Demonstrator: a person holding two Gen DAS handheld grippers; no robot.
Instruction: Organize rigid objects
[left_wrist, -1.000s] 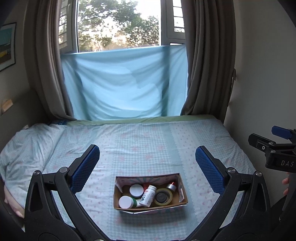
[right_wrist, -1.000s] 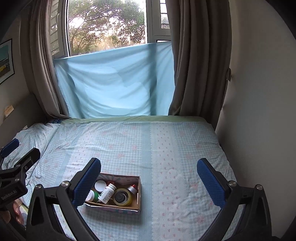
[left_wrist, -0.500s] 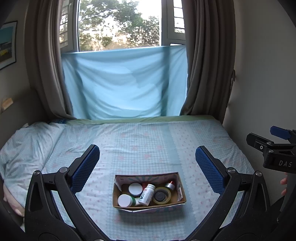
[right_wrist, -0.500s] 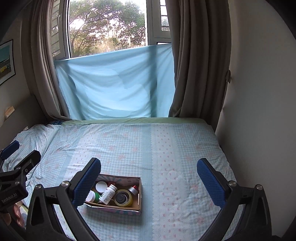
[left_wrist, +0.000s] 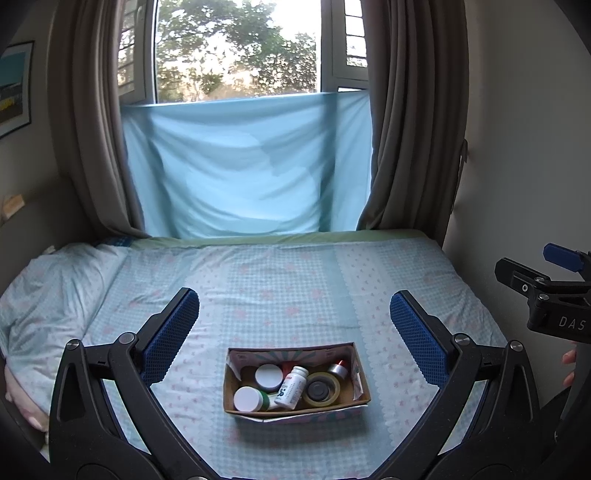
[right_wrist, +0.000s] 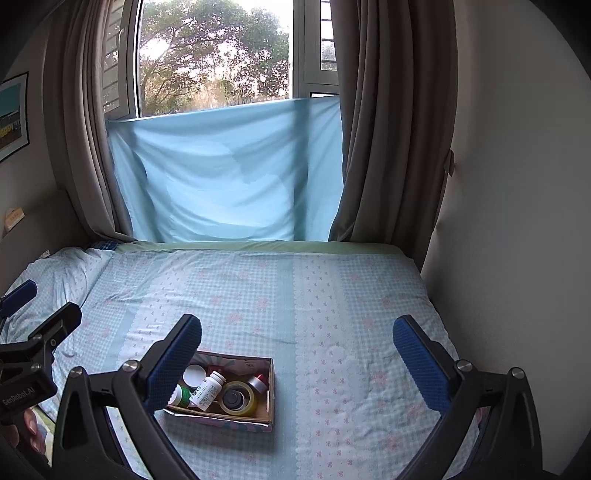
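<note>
A small cardboard box (left_wrist: 360, 382) sits on the bed near its front edge; it also shows in the right wrist view (right_wrist: 271, 387). It holds two white-capped jars (left_wrist: 268, 375), a white pill bottle (left_wrist: 291, 387) lying on its side, a roll of yellow tape (left_wrist: 320, 389) and a small silver and red item (left_wrist: 338, 369). My left gripper (left_wrist: 291, 325) is open and empty, held above and just behind the box. My right gripper (right_wrist: 295, 349) is open and empty, to the right of the box.
The bed (left_wrist: 295, 280) has a light blue checked sheet, with a pillow (left_wrist: 55, 291) at the left. A wall (right_wrist: 517, 221) runs along the right side. Curtains and a blue cloth (left_wrist: 243, 166) hang at the window behind.
Both grippers have drifted slightly, so the box sits a little higher in both views. Nothing was picked up or let go.
</note>
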